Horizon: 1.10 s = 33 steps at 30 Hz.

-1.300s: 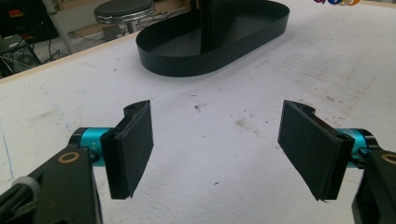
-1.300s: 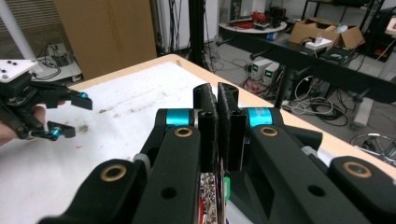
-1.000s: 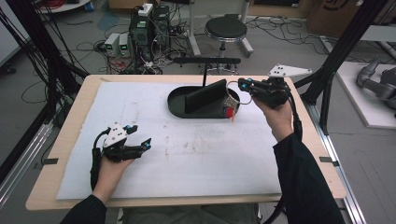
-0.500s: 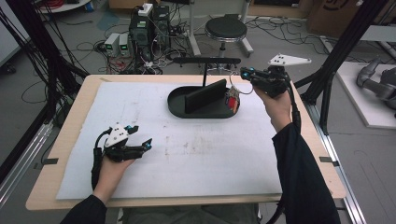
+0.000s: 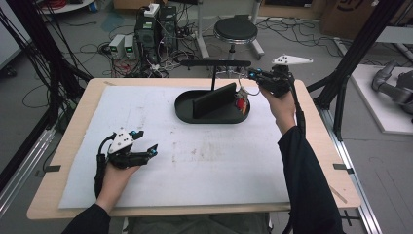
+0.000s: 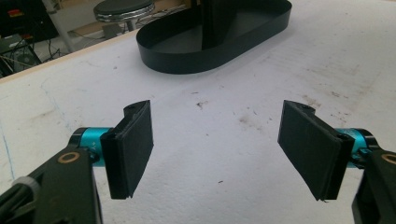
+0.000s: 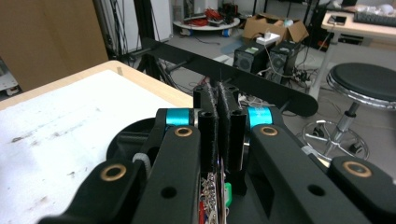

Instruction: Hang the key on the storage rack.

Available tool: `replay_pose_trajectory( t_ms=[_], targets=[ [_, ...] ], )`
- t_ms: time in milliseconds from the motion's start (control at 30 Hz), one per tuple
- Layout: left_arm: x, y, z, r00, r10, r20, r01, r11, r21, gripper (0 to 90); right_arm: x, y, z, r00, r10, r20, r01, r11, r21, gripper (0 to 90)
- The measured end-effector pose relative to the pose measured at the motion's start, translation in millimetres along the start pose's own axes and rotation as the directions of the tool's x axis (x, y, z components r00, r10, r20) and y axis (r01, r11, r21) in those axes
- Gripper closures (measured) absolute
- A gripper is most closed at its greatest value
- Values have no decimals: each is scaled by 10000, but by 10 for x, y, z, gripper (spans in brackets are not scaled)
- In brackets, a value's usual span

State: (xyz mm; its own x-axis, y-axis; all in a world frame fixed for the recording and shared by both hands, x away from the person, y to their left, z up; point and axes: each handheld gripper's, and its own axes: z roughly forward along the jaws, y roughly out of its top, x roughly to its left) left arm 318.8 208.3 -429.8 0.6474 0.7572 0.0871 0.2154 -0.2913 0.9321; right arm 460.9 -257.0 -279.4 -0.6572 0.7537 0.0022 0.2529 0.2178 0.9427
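One broad white mat (image 5: 204, 161) covered the wooden table (image 5: 321, 146), and on its far side stood a black oval tray (image 5: 187, 113) with an upright post carrying a crossbar (image 5: 214, 63). The job looked to be hanging a bunch of keys (image 5: 240, 101), red tag and all, on that bar; judging by the frames, the pickup was done and the hooking on was left, for the keys dangled over the tray's right end, just under the bar and not yet on it. The right gripper (image 5: 254, 74) was clenched hard, its pads (image 7: 223, 126) pressed flat together on what seemed the thin ring or cord of the bunch. The left gripper (image 5: 146, 147) rested on the mat, well apart, its jaws spread wide and holding nothing.
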Motion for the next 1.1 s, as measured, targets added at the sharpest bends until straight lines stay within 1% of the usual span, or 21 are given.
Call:
replay_pose_trajectory(
  t_ms=[100,133,200,333,433,533,600,667,833,933,967,1067,1100],
  targets=[
    [8,-1,-4,10000,16,-19,-16,10000,23,266,-17,0,70,9999,-4,138,1,9998,197,879],
    [16,-3,-9,10000,31,-26,-31,10000,21,266,-17,1,88,9998,-38,201,35,9998,195,879],
    [23,-3,-15,10000,31,-32,-30,10000,18,266,-24,4,118,9997,36,241,-39,9999,131,879],
    [30,-11,-28,10000,24,-61,-24,10000,-26,266,-44,28,174,9992,49,386,-63,9993,360,879],
    [35,-14,-41,10000,25,-93,-25,10000,-31,266,-52,28,199,9987,17,502,-29,9997,238,879],
    [44,-17,-58,9999,43,-119,-44,10000,-21,266,-76,11,226,9979,28,651,-53,9993,378,879],
    [44,-22,-62,9999,9,-131,-9,10000,-54,266,-109,-5,244,9971,134,743,-165,9990,419,879],
    [45,-27,-67,9999,10,-138,-11,10000,-22,266,-144,-20,259,9966,211,798,-240,9991,353,879],
    [40,-39,-73,9999,4,-166,-4,10000,4,266,-216,-58,314,9949,553,842,-577,9980,262,879],
    [41,-42,-78,9998,-6,-174,6,10000,16,266,-244,-74,336,9941,657,858,-675,9975,186,879],
    [44,-47,-82,9999,0,-165,0,10000,3,266,-269,-92,362,9933,772,865,-787,9968,131,879],
    [48,-55,-88,9998,14,-189,-13,10000,59,266,-286,-107,384,9926,817,900,-832,9964,138,879],
    [48,-57,-97,9998,-4,-178,5,10000,45,266,-303,-124,414,9913,938,919,-952,9954,114,879]
  ],
)
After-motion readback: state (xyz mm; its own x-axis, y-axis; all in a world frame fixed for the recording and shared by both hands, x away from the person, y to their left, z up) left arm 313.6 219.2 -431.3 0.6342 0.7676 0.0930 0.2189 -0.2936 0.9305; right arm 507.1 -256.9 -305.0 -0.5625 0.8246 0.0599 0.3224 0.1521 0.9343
